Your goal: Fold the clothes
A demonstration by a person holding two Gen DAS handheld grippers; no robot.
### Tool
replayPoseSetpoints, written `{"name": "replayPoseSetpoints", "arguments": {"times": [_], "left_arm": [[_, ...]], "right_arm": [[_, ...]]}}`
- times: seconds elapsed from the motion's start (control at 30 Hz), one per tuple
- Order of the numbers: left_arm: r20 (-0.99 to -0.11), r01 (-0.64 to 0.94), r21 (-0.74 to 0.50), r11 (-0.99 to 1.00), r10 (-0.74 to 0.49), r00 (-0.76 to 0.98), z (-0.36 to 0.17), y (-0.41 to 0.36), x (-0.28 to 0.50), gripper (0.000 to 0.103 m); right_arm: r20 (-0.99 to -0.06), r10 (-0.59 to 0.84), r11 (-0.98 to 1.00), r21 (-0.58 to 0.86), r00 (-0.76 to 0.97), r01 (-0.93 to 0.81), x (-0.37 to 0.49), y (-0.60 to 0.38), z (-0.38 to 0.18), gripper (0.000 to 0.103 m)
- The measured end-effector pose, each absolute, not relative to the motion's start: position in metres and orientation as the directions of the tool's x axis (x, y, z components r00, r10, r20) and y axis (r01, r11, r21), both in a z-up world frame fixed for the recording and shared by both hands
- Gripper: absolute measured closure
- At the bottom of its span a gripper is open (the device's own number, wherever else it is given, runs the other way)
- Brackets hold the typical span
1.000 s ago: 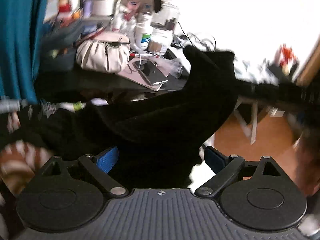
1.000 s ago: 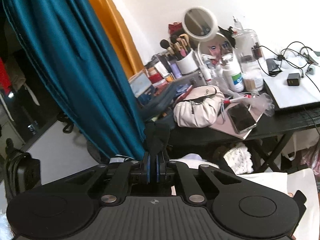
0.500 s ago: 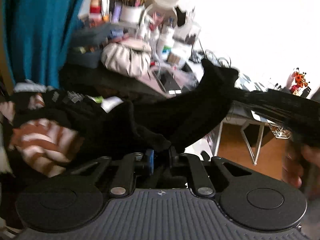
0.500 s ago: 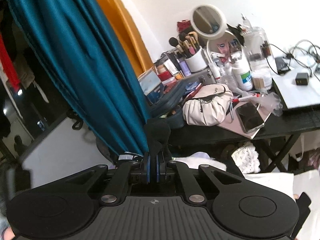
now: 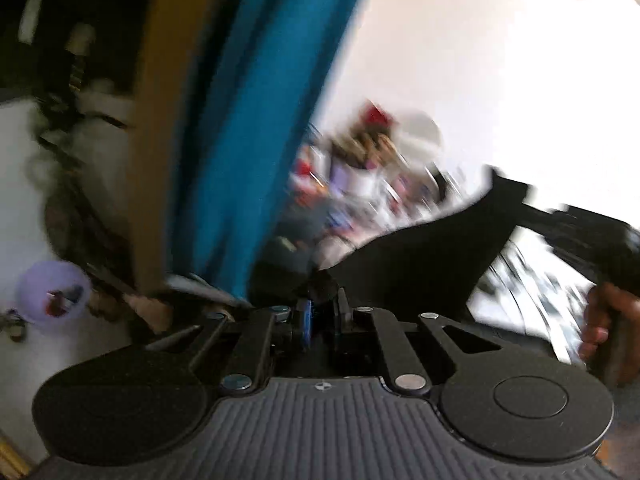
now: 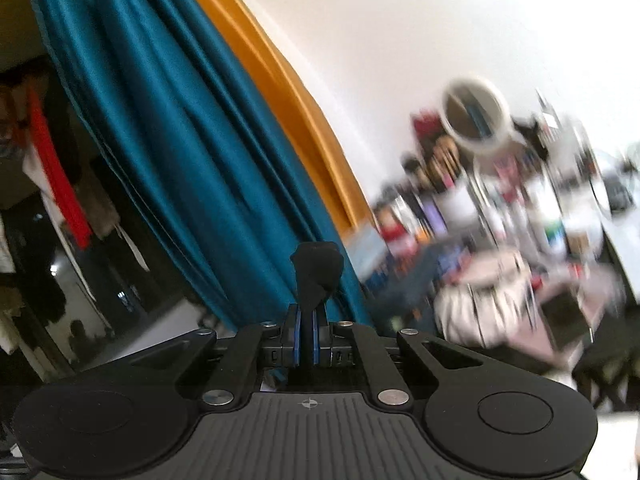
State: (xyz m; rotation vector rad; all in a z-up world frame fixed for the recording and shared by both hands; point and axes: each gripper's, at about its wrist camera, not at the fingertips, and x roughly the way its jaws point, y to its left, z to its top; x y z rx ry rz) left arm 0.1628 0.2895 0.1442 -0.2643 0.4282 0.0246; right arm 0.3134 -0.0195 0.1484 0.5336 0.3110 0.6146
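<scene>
Left gripper (image 5: 320,316): fingers drawn close together, pinching an edge of the black garment; a blue pad (image 5: 306,320) shows on the left finger
Right gripper (image 6: 306,330): fingers narrow, clamped on a bunched corner of the same cloth, with blue pads (image 6: 297,334) on both sides of it
Black garment (image 5: 420,264): held off the ground, stretched from the left gripper up and right to the other gripper at the right edge of the left wrist view; in the right wrist view a knot of it (image 6: 318,276) stands up above the fingertips
Hand (image 5: 600,320): at the right edge of the left wrist view, wrapped round a dark handle
Teal curtain (image 6: 180,140): hanging in folds behind the right gripper; also behind the left gripper (image 5: 256,120)
Orange frame (image 6: 280,92): runs alongside the curtain, against the white wall (image 6: 400,40)
Cluttered table (image 6: 500,240): right of the curtain, heavily blurred; round mirror (image 6: 476,116) above bottles and a pale bag (image 6: 480,304)
Hanging clothes (image 6: 56,168): far left, red and pale pieces in a dark recess
Image quality: both views motion-blurred, small items not legible
</scene>
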Motion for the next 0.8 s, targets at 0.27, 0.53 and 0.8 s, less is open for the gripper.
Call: {"name": "replayPoseSetpoints", "arguments": {"times": [0.27,0.53,0.8], "left_arm": [[-0.378,-0.258,-0.186,0.948,0.173,0.909,0.152,0.331,0.146,0.093],[-0.738,-0.120,0.059,0.991,0.125,0.663,-0.018,0.289,0.183,0.092],[-0.866,0.156,0.050,0.986,-0.035,0.498,-0.094,0.242,0.191,0.053]], "right_arm": [[-0.239,0.615,0.739,0.506,0.752,-0.444,0.310,-0.010,0.116,0.098],[-0.499,0.549,0.825,0.449,0.670,-0.342,0.308,0.002,0.026,0.098],[-0.708,0.441,0.853,0.522,0.551,-0.011,0.278,-0.036,-0.112,0.091]]}}
